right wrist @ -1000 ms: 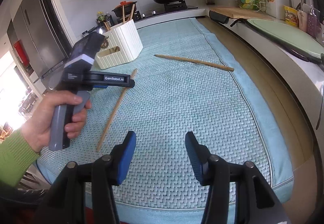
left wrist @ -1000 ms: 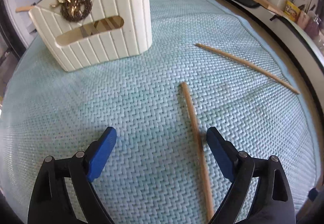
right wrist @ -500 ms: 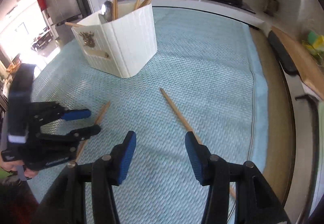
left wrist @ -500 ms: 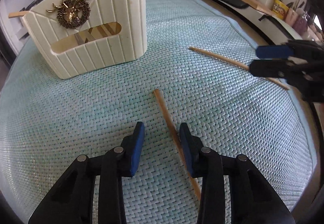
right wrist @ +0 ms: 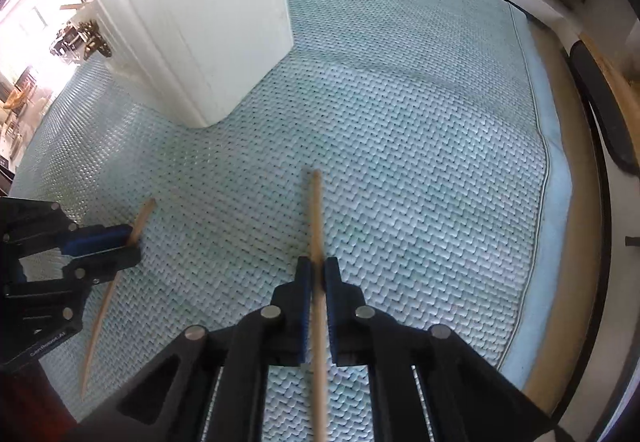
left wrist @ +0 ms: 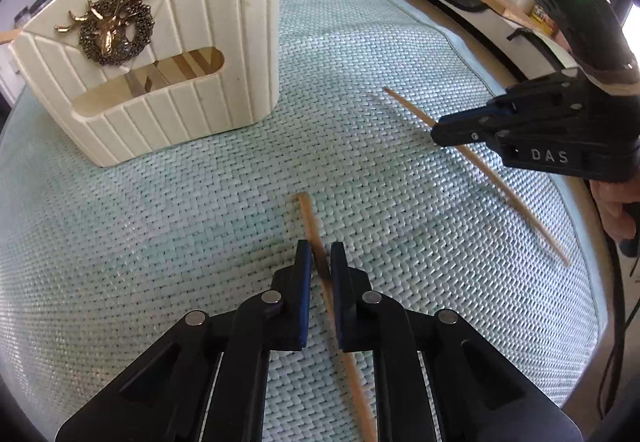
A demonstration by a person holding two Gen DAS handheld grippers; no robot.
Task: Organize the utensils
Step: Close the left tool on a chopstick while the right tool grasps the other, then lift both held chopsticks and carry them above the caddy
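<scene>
Each gripper had its own chopstick on the woven green mat (left wrist: 400, 54). The left gripper (left wrist: 321, 256) was clamped on the nearer chopstick (left wrist: 310, 220), which ran between its fingers almost along the gripper's own line, its blunt end pointing ahead towards the white utensil holder (left wrist: 224, 42). The right gripper (right wrist: 315, 272) was closed the same way on the other chopstick (right wrist: 316, 210), again with the stick's long axis in line with the fingers and its end pointing forward. Both sticks appeared to lie flat on the mat or only just off it. The holder stood upright ahead of both grippers and a little to their left, with other chopsticks already poking out of its top. The left gripper looked the nearer to it, so that stick would probably need to be lifted, tipped upright and dropped in first.
</scene>
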